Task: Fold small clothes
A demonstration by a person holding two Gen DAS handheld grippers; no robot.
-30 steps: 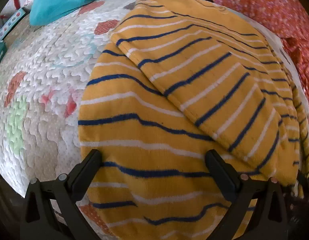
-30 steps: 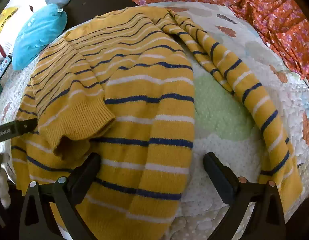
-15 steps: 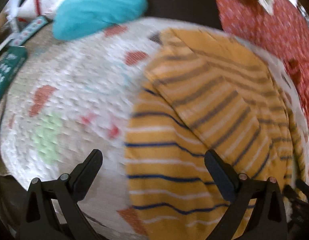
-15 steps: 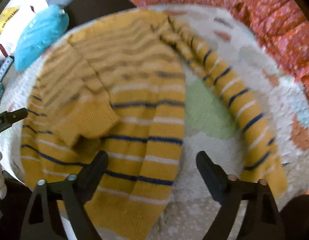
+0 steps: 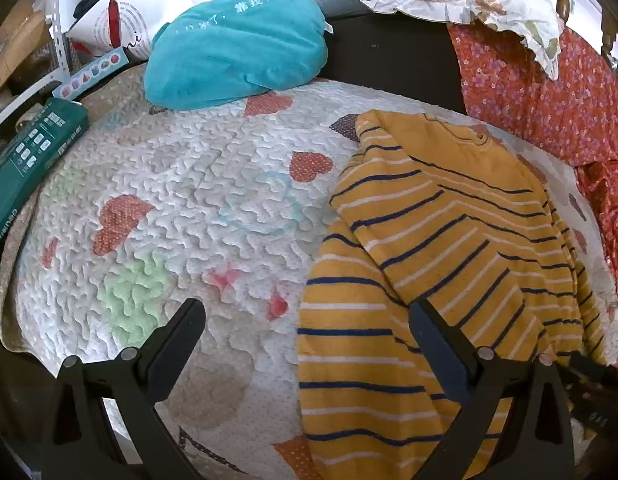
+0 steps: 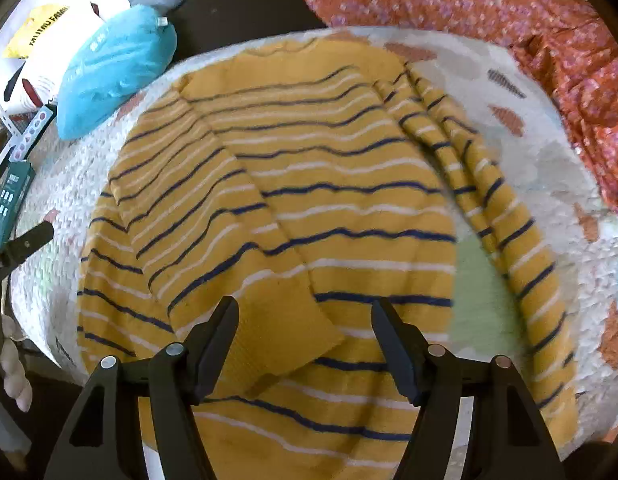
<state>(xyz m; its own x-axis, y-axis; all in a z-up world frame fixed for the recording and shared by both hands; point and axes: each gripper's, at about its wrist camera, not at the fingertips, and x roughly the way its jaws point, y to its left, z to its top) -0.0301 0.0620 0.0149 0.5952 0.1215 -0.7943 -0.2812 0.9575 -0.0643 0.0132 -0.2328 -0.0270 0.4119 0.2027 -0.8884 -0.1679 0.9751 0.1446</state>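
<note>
Left gripper (image 5: 307,322), fingers spread wide w/ nothing between them, hovers over a quilted mat (image 5: 181,208) w/ heart patches. A yellow sweater (image 5: 437,264) w/ navy and white stripes lies flat on the mat from about 1 to 5 o'clock in the left wrist view; the gripper's right finger overlaps its edge, contact unclear. A teal pillow (image 5: 237,52) sits at 11 o'clock, a green box (image 5: 25,164) at 9 o'clock, orange floral fabric (image 5: 549,96) at 2 o'clock.

Right gripper (image 6: 305,328), also spread apart and empty, is over the sweater's (image 6: 329,184) lower part. One sleeve (image 6: 213,220) is folded across the body, its cuff between the fingers at 6 o'clock. The other sleeve (image 6: 505,232) trails out toward 4 o'clock on the mat (image 6: 549,168).
</note>
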